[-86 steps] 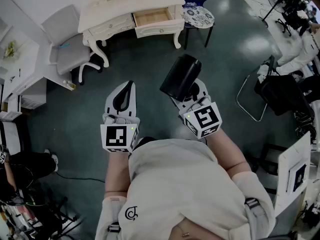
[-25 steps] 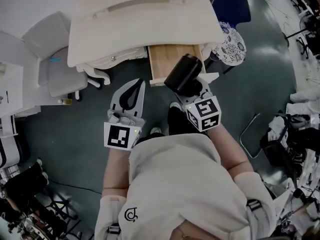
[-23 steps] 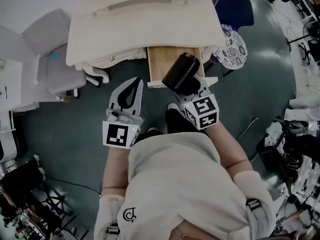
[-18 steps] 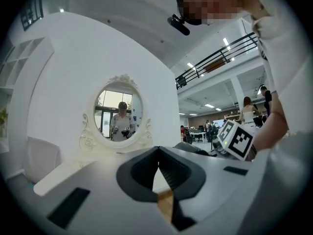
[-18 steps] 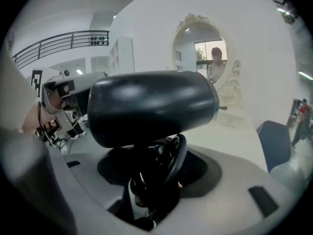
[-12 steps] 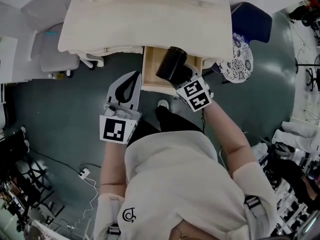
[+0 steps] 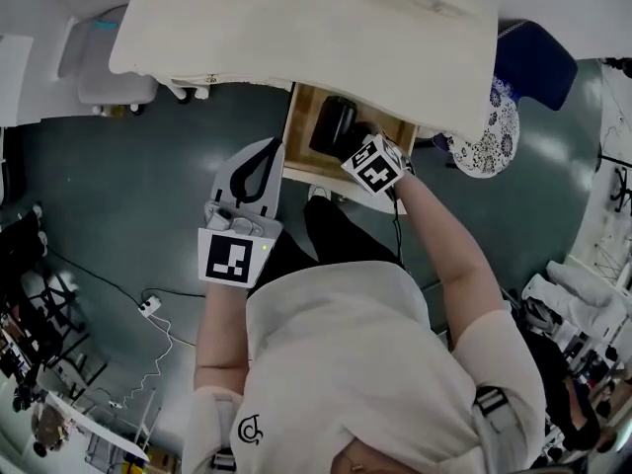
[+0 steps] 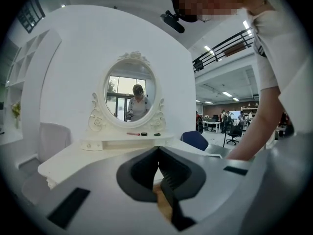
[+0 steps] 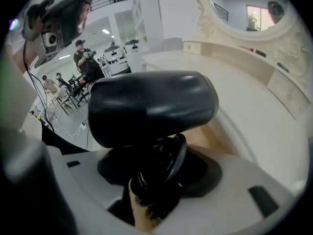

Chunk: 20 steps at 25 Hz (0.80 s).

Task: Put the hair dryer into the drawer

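Observation:
The black hair dryer [image 7: 332,126] hangs over the open wooden drawer [image 7: 301,136] under the white dressing table [image 7: 296,28]. My right gripper [image 7: 354,146] is shut on its handle and coiled cord and tilts steeply down. In the right gripper view the dryer's barrel [image 9: 151,106] fills the middle, the cord [image 9: 161,173] sits between the jaws, and the drawer's wood [image 9: 208,138] shows behind. My left gripper [image 7: 269,152] is shut and empty, with its tip just left of the drawer front. In the left gripper view, that gripper [image 8: 159,155] has its jaws together.
An oval mirror [image 8: 131,91] stands on the tabletop with small items on its shelf [image 8: 142,134]. A grey chair [image 7: 109,57] is to the left, a patterned stool [image 7: 489,131] and a blue chair [image 7: 538,62] to the right. A power strip [image 7: 148,306] lies on the dark floor.
My right gripper has carried the hair dryer forward and down, from in front of the drawer to over its inside. The left gripper has moved forward beside the drawer front.

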### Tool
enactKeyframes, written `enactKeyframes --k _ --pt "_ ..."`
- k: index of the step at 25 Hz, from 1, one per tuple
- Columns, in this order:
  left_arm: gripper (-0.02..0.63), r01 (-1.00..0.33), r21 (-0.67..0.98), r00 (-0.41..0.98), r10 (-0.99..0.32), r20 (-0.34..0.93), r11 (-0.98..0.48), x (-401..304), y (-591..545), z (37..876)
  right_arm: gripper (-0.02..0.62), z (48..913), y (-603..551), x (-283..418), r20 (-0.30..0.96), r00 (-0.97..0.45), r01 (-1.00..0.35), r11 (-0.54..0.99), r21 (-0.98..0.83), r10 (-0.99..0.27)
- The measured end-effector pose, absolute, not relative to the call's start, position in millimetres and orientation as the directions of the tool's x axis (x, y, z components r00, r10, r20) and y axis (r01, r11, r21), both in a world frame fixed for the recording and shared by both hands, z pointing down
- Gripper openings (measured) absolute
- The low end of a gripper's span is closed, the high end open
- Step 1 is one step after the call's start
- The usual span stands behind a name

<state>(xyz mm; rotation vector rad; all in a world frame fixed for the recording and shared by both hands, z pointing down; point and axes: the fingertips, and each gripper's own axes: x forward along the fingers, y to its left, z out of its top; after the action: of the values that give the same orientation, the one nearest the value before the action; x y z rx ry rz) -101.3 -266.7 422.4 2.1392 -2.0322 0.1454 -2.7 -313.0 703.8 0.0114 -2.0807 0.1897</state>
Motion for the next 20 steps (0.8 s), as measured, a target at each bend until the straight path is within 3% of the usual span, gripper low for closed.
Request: enactKeyframes --k 7,20 --pt "0.012 -0.997 0.076 0.047 -0.975 0.216 -0.031 -100.5 -264.3 441.3 0.25 754.8 -298.5 -1.6 0.914 -0.369 -0.03 0.981 -0.19 0.166" --pt "0.012 -0.989 0.137 0.092 -0.967 0.236 -0.06 -96.7 -261.9 469.7 0.261 787.2 -291.5 -5.9 0.944 -0.282 0.032 0.985 -0.171 0.173"
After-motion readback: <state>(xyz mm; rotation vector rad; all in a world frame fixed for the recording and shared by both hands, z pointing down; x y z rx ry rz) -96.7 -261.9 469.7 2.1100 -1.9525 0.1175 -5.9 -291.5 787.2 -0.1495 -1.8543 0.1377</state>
